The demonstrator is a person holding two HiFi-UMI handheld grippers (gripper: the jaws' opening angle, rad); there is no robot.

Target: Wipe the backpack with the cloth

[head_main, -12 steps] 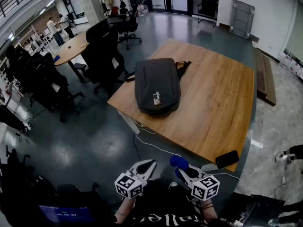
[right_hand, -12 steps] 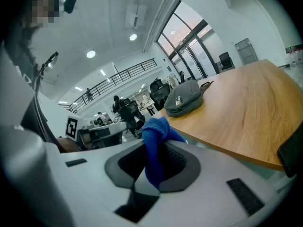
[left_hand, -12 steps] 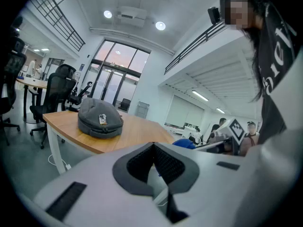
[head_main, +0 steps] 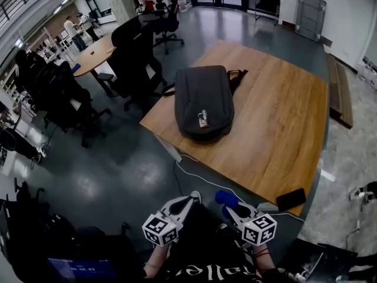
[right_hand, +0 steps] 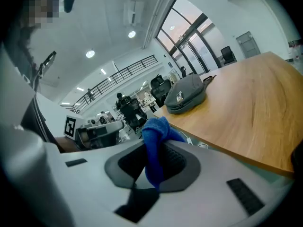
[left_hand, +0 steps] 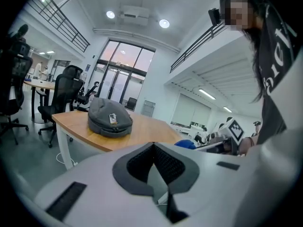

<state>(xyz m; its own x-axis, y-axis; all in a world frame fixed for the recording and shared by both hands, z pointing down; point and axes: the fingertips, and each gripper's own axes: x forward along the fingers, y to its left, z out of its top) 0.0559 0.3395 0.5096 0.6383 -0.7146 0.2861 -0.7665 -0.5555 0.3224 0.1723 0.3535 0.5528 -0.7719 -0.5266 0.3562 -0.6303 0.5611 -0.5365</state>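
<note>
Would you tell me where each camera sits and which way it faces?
Head view: on the head, steeply down at backpack and table; left gripper, right gripper show.
Left gripper view: on that gripper, facing the backpack past shut, empty jaws.
Right gripper view: likewise, past jaws shut on the cloth.
All three share the backpack.

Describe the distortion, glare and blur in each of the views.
Head view: fisheye bows the table edges, and bright reflections sit on the floor. Left gripper view: backpack sharp, round black border. Right gripper view: the cloth near the lens looks slightly soft, and ceiling lamps blow out white.
</note>
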